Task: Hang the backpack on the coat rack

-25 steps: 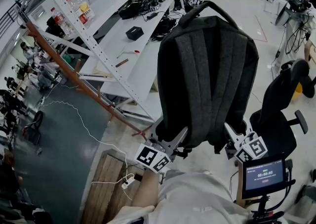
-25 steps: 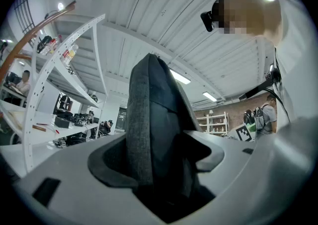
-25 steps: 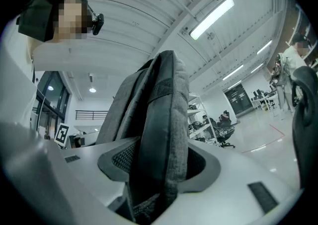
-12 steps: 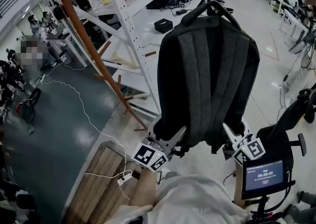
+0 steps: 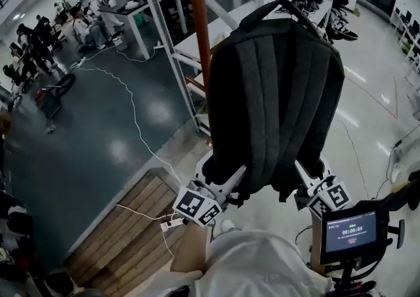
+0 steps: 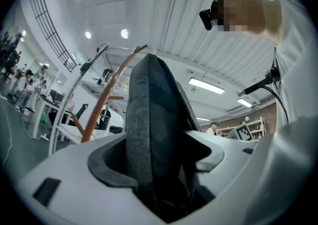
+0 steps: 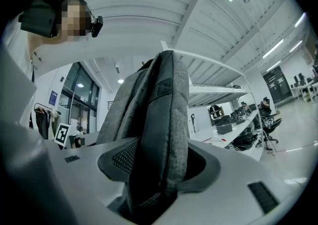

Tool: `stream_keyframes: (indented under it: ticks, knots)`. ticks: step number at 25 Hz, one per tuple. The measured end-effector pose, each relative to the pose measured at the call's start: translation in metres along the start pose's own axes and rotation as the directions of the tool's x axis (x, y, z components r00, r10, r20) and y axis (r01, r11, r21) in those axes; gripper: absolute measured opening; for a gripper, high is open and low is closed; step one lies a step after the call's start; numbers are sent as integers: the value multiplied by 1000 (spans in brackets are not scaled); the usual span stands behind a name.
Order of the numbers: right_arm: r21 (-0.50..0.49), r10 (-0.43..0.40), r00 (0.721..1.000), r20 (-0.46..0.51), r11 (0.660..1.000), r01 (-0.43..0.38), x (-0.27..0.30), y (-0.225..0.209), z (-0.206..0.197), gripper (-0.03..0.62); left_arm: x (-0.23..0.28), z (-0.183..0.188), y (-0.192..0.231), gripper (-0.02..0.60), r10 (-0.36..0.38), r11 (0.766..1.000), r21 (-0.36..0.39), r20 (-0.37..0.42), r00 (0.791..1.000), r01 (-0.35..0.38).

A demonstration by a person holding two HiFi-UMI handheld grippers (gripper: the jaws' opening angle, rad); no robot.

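Note:
I hold a dark grey backpack (image 5: 272, 105) upright in the air, its top handle (image 5: 275, 8) uppermost. My left gripper (image 5: 228, 183) is shut on its lower left corner and my right gripper (image 5: 306, 180) is shut on its lower right corner. The coat rack's brown wooden pole (image 5: 197, 20) rises just behind the backpack's upper left edge. In the left gripper view the backpack fabric (image 6: 151, 119) fills the jaws of the left gripper (image 6: 159, 174), and the brown pole (image 6: 105, 99) curves up at left. In the right gripper view grey fabric (image 7: 161, 114) is pinched in the right gripper (image 7: 151, 179).
White metal shelving (image 5: 167, 40) stands behind the pole. A wooden board (image 5: 121, 240) lies on the floor at lower left, with a white cable (image 5: 134, 115) trailing across the grey floor. A timer screen (image 5: 351, 231) sits at lower right. People work at desks far left (image 5: 88, 10).
The view has swung left: the brown pole, at far left before, now stands directly behind the backpack's upper left. Both grippers keep their hold on the backpack's bottom corners.

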State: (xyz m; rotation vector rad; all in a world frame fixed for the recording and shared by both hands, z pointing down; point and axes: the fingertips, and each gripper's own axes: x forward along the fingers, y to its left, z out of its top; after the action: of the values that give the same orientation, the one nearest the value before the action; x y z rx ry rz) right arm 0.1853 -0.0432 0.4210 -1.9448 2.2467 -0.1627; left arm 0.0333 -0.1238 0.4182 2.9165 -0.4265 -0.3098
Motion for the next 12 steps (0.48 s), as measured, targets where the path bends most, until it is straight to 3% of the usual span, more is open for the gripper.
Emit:
stream_keyframes:
  ticks: [7,12]
  knots:
    - [15,188,981,-51,982,-188,110,73,-39,230,-83,14,97,310,191,981,16,39,981,-192]
    - [31,304,949,-82,953,-302,149,114,-34,230,-122,40,116,311,309,950,19,63,949,-311]
